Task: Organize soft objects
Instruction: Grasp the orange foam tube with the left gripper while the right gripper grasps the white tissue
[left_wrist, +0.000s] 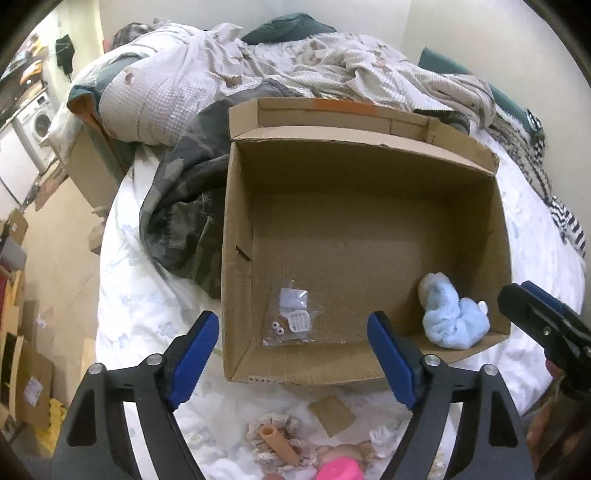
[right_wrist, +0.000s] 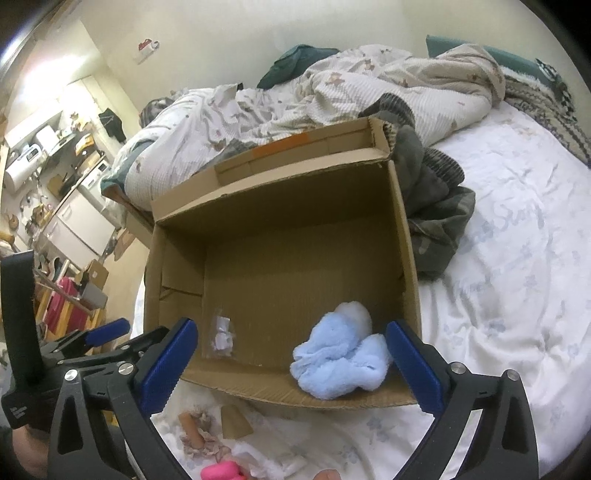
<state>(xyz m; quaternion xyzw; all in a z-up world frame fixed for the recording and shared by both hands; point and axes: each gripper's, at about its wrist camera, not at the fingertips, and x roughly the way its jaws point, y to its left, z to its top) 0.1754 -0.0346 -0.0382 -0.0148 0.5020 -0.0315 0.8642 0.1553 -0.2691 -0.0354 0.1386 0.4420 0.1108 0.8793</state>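
An open cardboard box (left_wrist: 236, 221) (right_wrist: 280, 177) stands on the white bed. A light blue plush toy (left_wrist: 450, 317) (right_wrist: 340, 354) lies in its near right corner, and a clear bag of small parts (left_wrist: 291, 314) (right_wrist: 223, 334) lies near the left. My left gripper (left_wrist: 291, 325) hangs open over the box's near left edge, holding nothing. My right gripper (right_wrist: 291, 328) is open wide above the near wall; the plush sits below, between the fingers, with no pad pressing it. A doll in lace (left_wrist: 280, 443) (right_wrist: 195, 432) and a pink piece (left_wrist: 340, 469) lie on the sheet in front.
A camouflage garment (left_wrist: 184, 206) (right_wrist: 436, 206) is bunched against the box's side. A crumpled quilt (left_wrist: 258, 66) and pillows fill the far end of the bed. A cardboard scrap (left_wrist: 332, 413) lies by the doll. Past the bed's edge, boxes (left_wrist: 29, 376) stand on the floor.
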